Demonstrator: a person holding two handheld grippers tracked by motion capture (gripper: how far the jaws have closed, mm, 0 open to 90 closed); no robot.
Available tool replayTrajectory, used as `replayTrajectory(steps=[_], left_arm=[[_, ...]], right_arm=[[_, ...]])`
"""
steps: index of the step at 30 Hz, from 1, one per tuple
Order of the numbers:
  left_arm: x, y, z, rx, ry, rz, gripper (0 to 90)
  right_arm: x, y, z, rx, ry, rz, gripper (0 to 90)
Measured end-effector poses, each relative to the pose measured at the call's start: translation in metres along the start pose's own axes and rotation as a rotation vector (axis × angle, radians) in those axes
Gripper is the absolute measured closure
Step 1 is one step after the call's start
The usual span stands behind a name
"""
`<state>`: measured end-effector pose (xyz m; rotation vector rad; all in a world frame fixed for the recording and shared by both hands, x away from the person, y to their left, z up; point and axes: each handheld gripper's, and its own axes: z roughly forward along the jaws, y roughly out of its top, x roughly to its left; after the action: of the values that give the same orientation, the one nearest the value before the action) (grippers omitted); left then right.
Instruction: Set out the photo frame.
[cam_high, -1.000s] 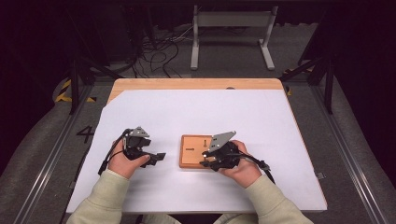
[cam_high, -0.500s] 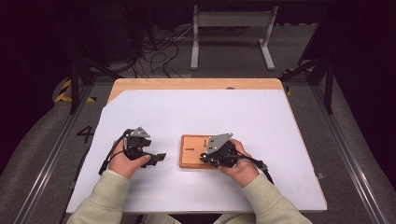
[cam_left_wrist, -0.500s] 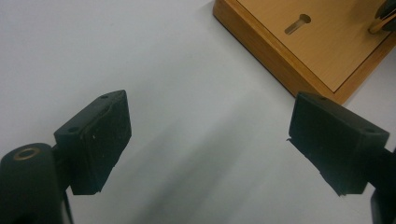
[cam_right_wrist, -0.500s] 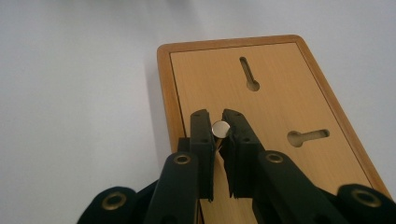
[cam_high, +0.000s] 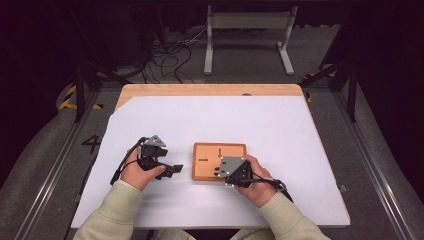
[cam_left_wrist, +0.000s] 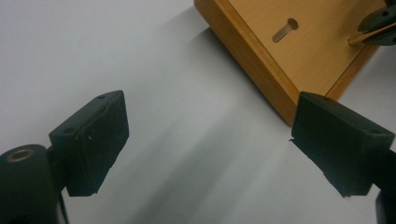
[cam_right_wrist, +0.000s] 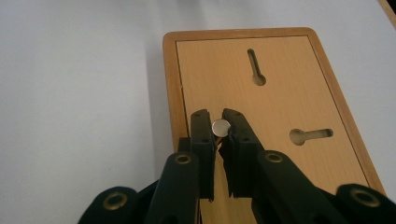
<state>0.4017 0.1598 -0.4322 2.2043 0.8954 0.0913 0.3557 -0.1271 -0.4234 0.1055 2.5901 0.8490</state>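
Note:
A flat wooden box (cam_high: 220, 150) with keyhole slots in its lid lies on the white table. In the right gripper view the box (cam_right_wrist: 280, 88) shows two slots. My right gripper (cam_right_wrist: 220, 120) is shut on a small round-headed peg (cam_right_wrist: 221, 127) standing over the lid's near left part. The high view puts that gripper (cam_high: 218, 171) over the box's near edge. My left gripper (cam_high: 172, 170) rests left of the box with its jaws wide apart and nothing between them. In its own view the left gripper (cam_left_wrist: 210, 116) faces the corner of the box (cam_left_wrist: 252, 51).
A white sheet (cam_high: 260, 120) covers the wooden table, with bare wood along the far edge (cam_high: 210, 90). Cables and a metal stand (cam_high: 247, 30) lie on the floor beyond the table. White surface surrounds the box on all sides.
My right gripper has shifted slightly toward the near edge of the box, still holding the peg. The left gripper has stayed where it was.

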Motion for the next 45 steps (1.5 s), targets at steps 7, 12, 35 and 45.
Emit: replayTrajectory(steps=[7, 12, 35, 45], left_arm=[[-0.003, 0.006, 0.003, -0.015, -0.029, 0.003, 10.2], [-0.004, 0.010, 0.004, -0.034, -0.036, 0.009, 10.2], [-0.011, 0.038, 0.021, -0.122, -0.041, 0.006, 20.3], [-0.012, 0.041, 0.035, -0.125, -0.118, -0.035, 24.4]], right_arm=[[0.010, 0.002, -0.002, 0.016, -0.037, -0.046, 83.4], [0.017, 0.002, -0.003, 0.021, -0.075, -0.082, 83.4], [0.034, 0.002, -0.005, 0.042, -0.156, -0.151, 83.5], [0.040, 0.003, -0.005, 0.054, -0.181, -0.171, 83.5]])
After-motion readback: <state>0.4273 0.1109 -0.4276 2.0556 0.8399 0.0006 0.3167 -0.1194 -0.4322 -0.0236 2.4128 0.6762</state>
